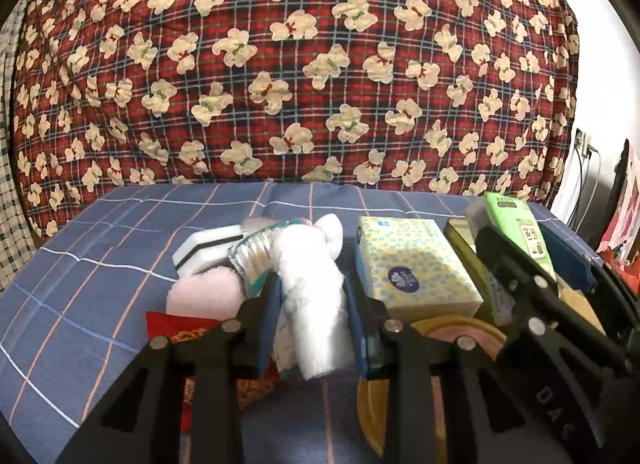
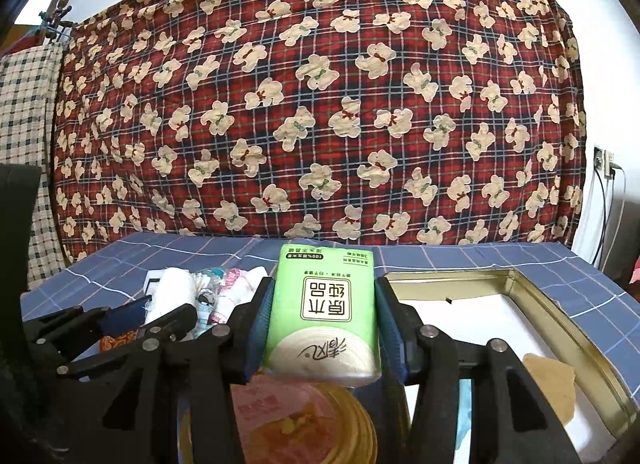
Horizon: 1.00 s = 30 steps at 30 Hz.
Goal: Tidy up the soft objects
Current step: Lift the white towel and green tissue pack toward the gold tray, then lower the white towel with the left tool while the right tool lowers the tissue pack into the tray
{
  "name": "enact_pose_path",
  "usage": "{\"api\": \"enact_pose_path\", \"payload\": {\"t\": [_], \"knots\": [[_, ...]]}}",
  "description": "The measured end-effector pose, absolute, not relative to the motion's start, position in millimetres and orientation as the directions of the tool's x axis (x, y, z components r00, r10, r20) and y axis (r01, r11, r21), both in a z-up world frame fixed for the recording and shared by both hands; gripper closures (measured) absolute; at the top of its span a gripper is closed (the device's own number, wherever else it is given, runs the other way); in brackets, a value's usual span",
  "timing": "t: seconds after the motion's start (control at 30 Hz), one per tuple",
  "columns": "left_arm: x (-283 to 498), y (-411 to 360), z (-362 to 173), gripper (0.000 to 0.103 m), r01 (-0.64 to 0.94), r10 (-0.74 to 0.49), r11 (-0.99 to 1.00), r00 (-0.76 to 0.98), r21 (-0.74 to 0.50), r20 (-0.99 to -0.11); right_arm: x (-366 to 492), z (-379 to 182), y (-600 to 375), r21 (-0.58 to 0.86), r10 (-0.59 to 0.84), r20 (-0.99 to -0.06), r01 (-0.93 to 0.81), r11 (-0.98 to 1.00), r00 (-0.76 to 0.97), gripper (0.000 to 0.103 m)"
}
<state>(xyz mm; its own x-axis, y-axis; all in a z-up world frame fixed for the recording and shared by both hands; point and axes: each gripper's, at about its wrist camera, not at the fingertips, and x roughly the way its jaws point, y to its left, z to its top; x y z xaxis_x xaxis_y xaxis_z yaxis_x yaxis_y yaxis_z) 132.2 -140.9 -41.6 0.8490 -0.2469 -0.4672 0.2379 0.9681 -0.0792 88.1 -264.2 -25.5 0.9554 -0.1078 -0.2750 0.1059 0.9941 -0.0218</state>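
Observation:
My left gripper is shut on a rolled white towel and holds it above the blue checked bedsheet. My right gripper is shut on a green tissue pack, held upright above a round gold tin lid. In the left wrist view the right gripper with the green pack is at the right. In the right wrist view the left gripper with the towel is at the left.
A yellow tissue box, a pink cloth, a brush, a white block and a red packet lie on the sheet. An open gold rectangular tin sits at the right. A red bear-print quilt stands behind.

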Motion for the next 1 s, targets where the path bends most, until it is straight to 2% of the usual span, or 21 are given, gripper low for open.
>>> {"api": "enact_pose_path", "payload": {"t": [0.3,0.7,1.0], "knots": [[124.1,-142.4,-38.6,0.073,0.241,-0.273,0.962,0.843,-0.127,-0.463,77.1,-25.2,-268.7,-0.023,-0.100,-0.271,0.097,0.995,0.957,0.051],[115.7,-178.3,-8.6,0.073,0.336,-0.371,0.928,0.818,-0.160,-0.440,64.2,-3.2,-304.7,0.048,-0.054,-0.292,0.071,0.996,0.955,0.051],[116.3,-216.5,0.5,0.073,0.411,-0.433,0.899,0.775,-0.152,-0.461,61.4,9.3,-345.1,0.004,-0.122,-0.293,0.129,0.992,0.948,0.051]]}}
